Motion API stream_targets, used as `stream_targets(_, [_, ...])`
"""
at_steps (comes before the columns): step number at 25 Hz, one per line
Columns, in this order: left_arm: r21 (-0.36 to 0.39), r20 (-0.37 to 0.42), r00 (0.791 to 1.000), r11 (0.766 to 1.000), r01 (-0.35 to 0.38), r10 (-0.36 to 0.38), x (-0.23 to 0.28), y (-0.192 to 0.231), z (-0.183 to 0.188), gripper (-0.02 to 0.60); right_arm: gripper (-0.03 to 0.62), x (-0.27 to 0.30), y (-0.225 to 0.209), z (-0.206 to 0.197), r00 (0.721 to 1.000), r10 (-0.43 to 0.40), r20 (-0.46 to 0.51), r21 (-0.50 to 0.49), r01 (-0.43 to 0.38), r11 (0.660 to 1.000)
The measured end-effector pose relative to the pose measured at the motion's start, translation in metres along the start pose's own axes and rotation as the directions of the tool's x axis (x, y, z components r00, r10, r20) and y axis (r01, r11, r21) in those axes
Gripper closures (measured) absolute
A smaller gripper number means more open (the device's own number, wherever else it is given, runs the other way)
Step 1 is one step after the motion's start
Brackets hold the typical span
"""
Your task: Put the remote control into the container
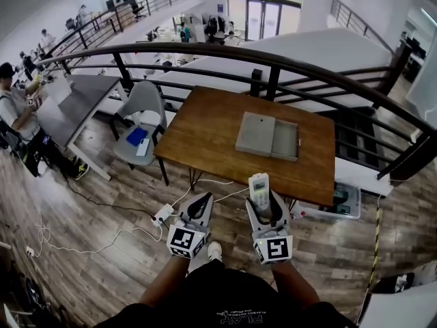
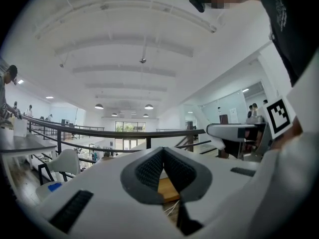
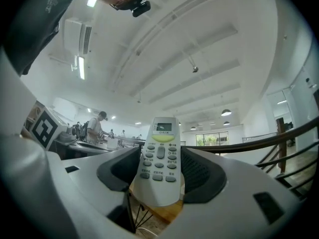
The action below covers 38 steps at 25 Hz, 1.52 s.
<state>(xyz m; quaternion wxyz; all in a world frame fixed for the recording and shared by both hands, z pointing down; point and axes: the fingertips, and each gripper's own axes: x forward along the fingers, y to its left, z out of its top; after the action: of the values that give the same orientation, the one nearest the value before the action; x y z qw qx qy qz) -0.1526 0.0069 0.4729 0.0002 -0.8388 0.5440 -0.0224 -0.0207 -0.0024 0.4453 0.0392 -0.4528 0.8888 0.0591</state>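
Observation:
The white remote control point(image 1: 259, 188) stands upright, buttons toward me, with my right gripper point(image 1: 262, 202) shut on its lower half. In the right gripper view the remote point(image 3: 160, 158) fills the gap between the grey pads. A flat grey container point(image 1: 267, 136) with its lid slid partly aside lies on the wooden table point(image 1: 205, 128), right of the middle. Both grippers hover over the floor just short of the table's near edge. My left gripper point(image 1: 201, 202) is shut and empty; in the left gripper view its pads point(image 2: 149, 169) meet with nothing between them.
A dark railing point(image 1: 273, 63) runs behind the table. A grey chair point(image 1: 140, 108) with a blue item stands at the table's left. A power strip point(image 1: 162, 215) and cables lie on the floor. A white box point(image 1: 341, 200) sits under the table's right end. A person point(image 1: 13, 115) sits far left.

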Motion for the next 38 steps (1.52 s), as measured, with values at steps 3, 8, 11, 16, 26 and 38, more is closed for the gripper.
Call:
stream_targets(3, [0.0, 0.01, 1.0, 1.0, 0.009, -0.009, 0.015, 0.023, 0.004, 0.577, 0.33, 0.025, -0.005, 0.001, 1.0, -0.016, 0.001, 0.012, 0.016, 1.0])
stream_targets(8, [-0.014, 0.012, 0.999, 0.999, 0.043, -0.043, 0.033, 0.056, 0.008, 0.577, 0.33, 0.062, 0.0, -0.002, 0.999, -0.034, -0.006, -0.02, 0.034, 0.999])
stream_targets(11, [-0.022, 0.014, 0.998, 0.998, 0.067, -0.067, 0.043, 0.072, 0.007, 0.577, 0.33, 0.082, 0.007, -0.005, 0.999, -0.037, -0.011, -0.032, 0.037, 0.999])
stream_targets(16, [-0.04, -0.017, 0.994, 0.994, 0.104, -0.105, 0.056, 0.08, -0.003, 0.577, 0.33, 0.095, 0.0, -0.006, 0.997, -0.071, 0.0, -0.03, 0.071, 0.997])
stream_targets(26, [-0.033, -0.018, 0.989, 0.989, 0.144, -0.145, 0.118, 0.084, -0.016, 0.577, 0.33, 0.129, -0.05, -0.036, 0.993, -0.109, -0.043, -0.008, 0.109, 0.994])
stream_targets(38, [-0.056, -0.055, 0.989, 0.989, 0.136, -0.139, 0.26, 0.067, -0.018, 0.577, 0.33, 0.184, -0.172, -0.067, 0.993, -0.088, -0.074, -0.002, 0.088, 0.996])
